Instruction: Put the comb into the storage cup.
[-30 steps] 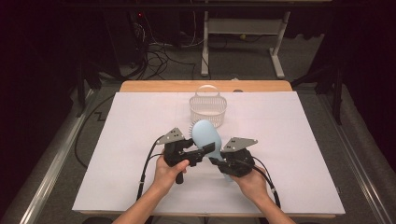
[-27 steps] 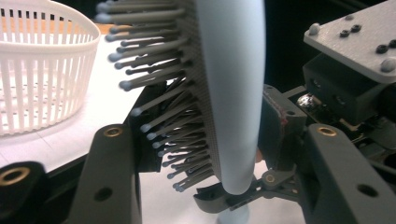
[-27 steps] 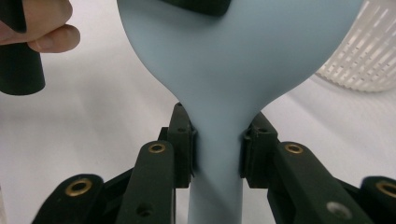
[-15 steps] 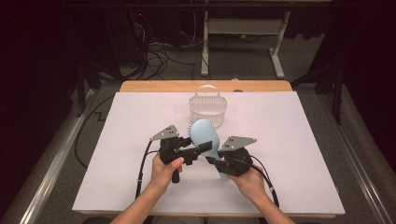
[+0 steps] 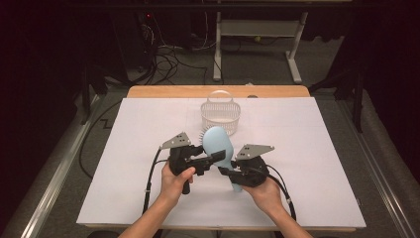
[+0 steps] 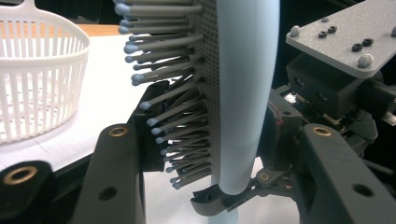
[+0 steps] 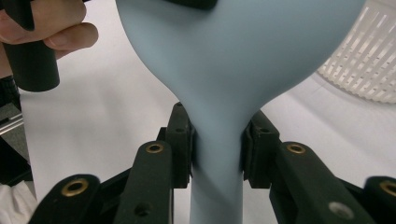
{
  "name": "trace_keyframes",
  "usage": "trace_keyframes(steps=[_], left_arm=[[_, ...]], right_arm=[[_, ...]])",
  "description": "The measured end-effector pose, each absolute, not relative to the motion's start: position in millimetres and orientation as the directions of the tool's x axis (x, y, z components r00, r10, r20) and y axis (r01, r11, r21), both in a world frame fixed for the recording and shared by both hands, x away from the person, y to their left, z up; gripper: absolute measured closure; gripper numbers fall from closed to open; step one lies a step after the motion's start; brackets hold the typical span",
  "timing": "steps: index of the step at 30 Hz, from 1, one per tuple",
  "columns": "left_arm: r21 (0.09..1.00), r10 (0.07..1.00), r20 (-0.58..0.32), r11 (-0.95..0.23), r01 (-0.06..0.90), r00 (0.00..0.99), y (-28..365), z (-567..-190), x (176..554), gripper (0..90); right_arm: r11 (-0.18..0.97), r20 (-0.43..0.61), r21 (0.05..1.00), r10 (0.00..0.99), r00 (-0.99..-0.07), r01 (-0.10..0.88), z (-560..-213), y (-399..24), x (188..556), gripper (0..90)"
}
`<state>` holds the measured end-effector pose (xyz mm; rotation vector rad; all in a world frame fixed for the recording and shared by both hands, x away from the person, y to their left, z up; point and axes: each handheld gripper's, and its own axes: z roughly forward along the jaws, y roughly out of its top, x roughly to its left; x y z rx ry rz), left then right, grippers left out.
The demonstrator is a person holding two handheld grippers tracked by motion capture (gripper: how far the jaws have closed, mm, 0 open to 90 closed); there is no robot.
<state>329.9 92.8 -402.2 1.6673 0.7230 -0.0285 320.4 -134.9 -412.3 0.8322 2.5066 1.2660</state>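
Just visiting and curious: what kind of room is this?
Probably a lab or workshop set up for filming handwork: a table covered in white paper, dark surroundings, loose cables on the floor behind, and a metal desk frame.

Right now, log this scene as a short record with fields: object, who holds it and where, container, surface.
object: pale blue hairbrush, held off the table
left hand-held gripper: shut across the brush head, one jaw in the bristles, one on the smooth back
right hand-held gripper: shut on the brush neck where the handle begins
container: white slatted basket, upright, beyond the brush
surface: white sheet on the table
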Motion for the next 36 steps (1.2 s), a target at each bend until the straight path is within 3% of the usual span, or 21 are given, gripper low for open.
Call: trace_keyframes(steps=[25,36], left_arm=[[0.885,0.449,-0.402,-0.033,0.465,0.798,103.2,-395.0,331.1,52.3],[0.888,0.458,-0.396,-0.029,0.458,0.796,104.3,-392.5,331.6,52.3]], right_arm=[[0.429,0.083,0.812,0.586,-0.806,0.396,-418.7,-153.5,313.9,38.6],[0.399,0.057,0.841,0.606,-0.793,0.365,-417.5,-173.1,306.0,36.7]])
